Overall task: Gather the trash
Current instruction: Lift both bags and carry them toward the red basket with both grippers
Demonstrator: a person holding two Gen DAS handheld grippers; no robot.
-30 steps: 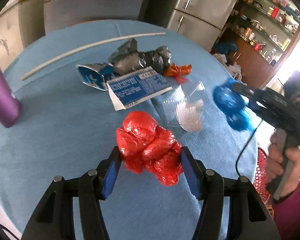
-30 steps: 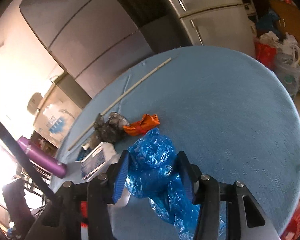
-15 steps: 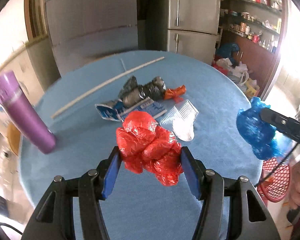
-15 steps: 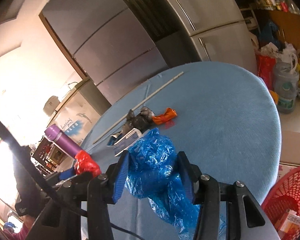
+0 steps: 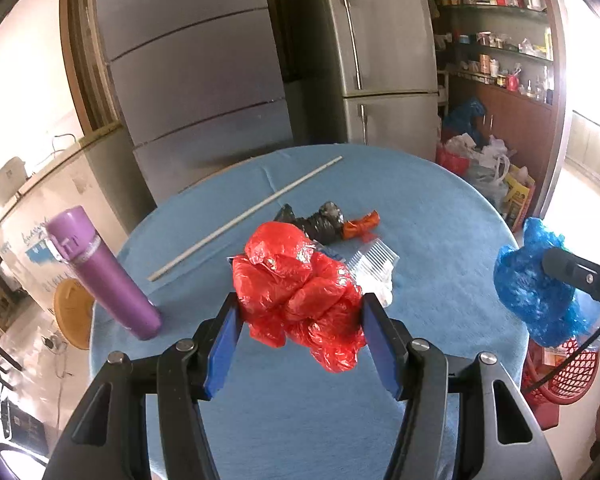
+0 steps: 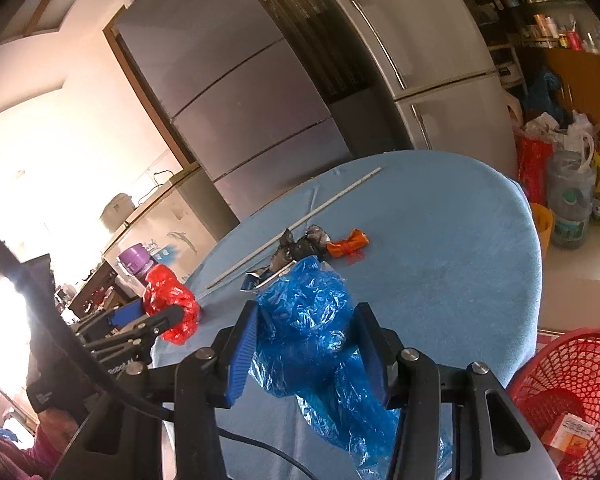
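Both hand-held grippers have risen farther above the blue surface (image 5: 440,216). Left hand-held gripper (image 5: 300,320) stays clamped on the red plastic bag (image 5: 296,292) at frame centre; right hand-held gripper (image 6: 306,354) stays clamped on the blue plastic bag (image 6: 312,340). Red mesh basket (image 6: 572,384) now shows lower right; purple bottle (image 5: 104,276) sits at left.

Crumpled red plastic bag (image 5: 300,292) is clamped between the left gripper's (image 5: 300,340) blue pads, held above the round blue table; crumpled blue plastic bag (image 6: 312,336) is pinched in the right gripper (image 6: 308,352), tail hanging down. On the table: black crumpled plastic wad (image 5: 320,222) touching an orange twisted wrapper (image 5: 360,225), with a clear ribbed plastic container (image 5: 374,266) just beside them.
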